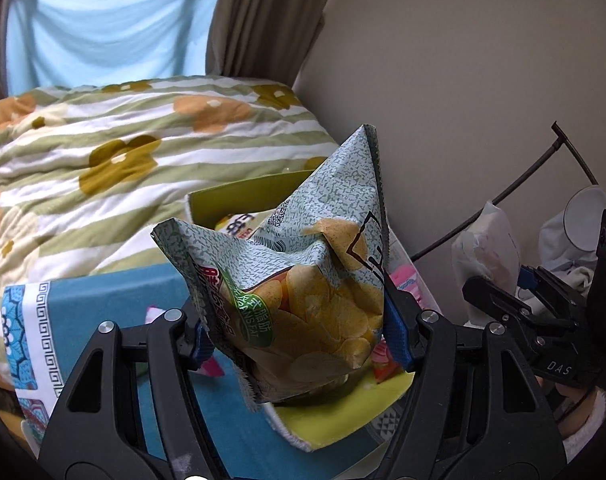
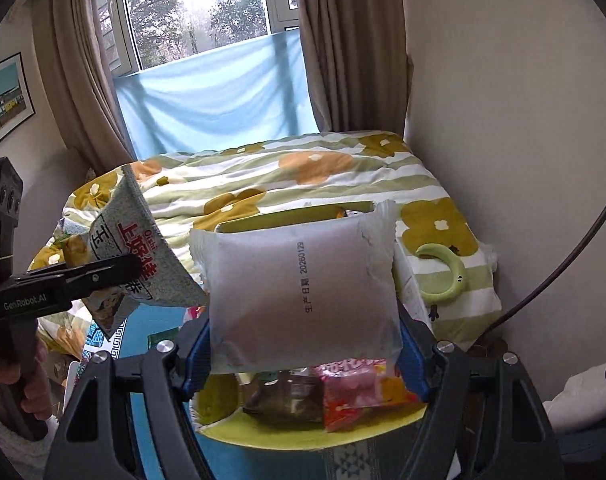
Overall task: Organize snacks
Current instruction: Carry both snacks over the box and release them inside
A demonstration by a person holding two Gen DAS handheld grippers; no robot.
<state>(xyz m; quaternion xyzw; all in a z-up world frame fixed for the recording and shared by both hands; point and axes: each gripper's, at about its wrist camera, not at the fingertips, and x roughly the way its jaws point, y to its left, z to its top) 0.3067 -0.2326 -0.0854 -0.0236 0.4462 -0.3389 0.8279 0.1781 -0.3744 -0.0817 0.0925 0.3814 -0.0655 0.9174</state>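
The left gripper (image 1: 299,340) is clamped on a pale green, speckled foil bag of potato crisps (image 1: 303,280), its blue pads pressing the bag's lower flanks. The bag hangs in the air above the yellow-green open cardboard box (image 1: 343,416), clear of it.

The right gripper (image 2: 303,356) is clamped on a frosted white, pillow-shaped plastic packet (image 2: 303,292) with a printed date line. The pads bear on its two lower side edges. This packet also hangs above the box, over a pink and orange sweet wrapper (image 2: 359,396) lying inside.

Handling, as a judgement:
- Both items look light and air-filled; neither should strain the grip.
- The crisp bag is crumpled at the top, so the foil yields readily. Its contents are fragile; do not squeeze harder.
- The foil and film look slippery. Take hold at the crimped seams or low on the body.
- The white packet appears soft and squashable; hold it across its width.
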